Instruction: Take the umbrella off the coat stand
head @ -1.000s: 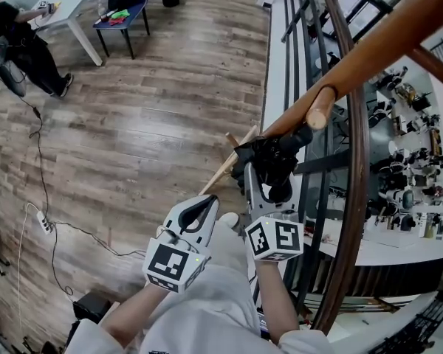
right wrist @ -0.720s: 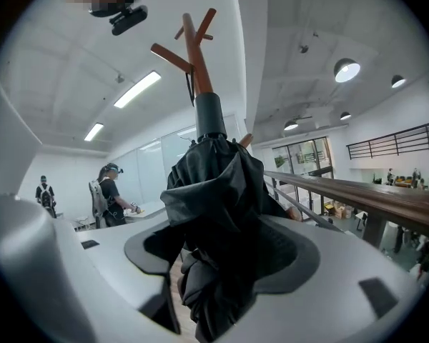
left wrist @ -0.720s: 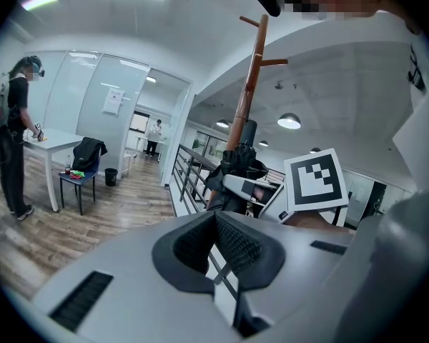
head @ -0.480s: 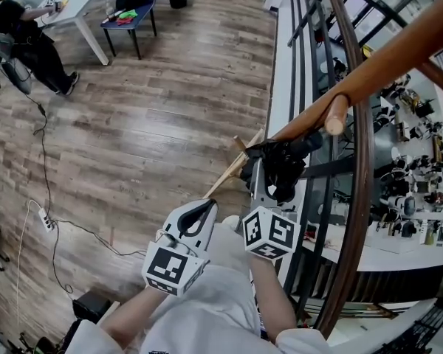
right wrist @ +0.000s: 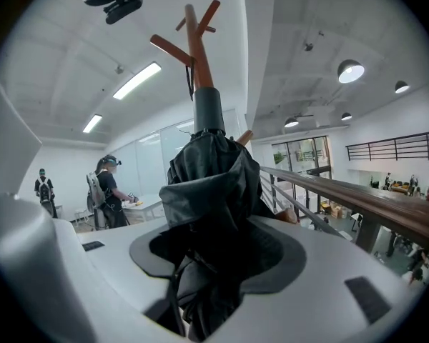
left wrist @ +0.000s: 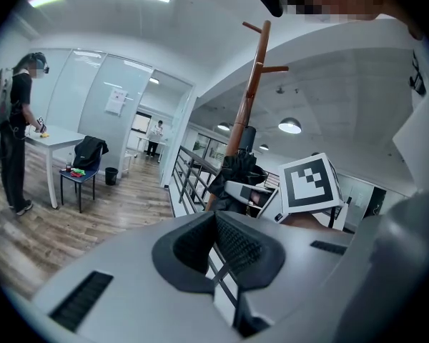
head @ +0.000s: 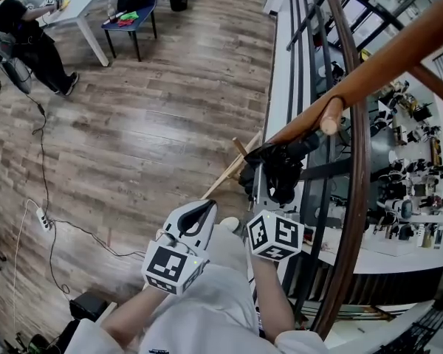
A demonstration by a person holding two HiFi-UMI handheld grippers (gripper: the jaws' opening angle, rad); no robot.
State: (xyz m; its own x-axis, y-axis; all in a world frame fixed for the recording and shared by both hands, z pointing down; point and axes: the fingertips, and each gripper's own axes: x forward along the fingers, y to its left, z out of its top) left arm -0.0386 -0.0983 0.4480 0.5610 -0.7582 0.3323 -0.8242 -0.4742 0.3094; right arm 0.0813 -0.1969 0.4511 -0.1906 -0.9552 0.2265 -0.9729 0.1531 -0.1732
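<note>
Coat stand [right wrist: 199, 56]: wooden pole with angled pegs, beside the railing [head: 354, 168].
Umbrella [right wrist: 211, 191]: black, folded, up against the pole beneath the pegs.
Right gripper [right wrist: 218, 263]: jaws closing, umbrella fabric between them.
Left gripper [left wrist: 216, 216]: jaws pressed together, empty, held beside the right.

Black umbrella [right wrist: 207, 184], folded, fabric bunched in loose creases, dark grey stub at top; upright, close against the pole of the brown wooden coat stand [right wrist: 198, 45]; hung by a thin loop from a peg.
</note>
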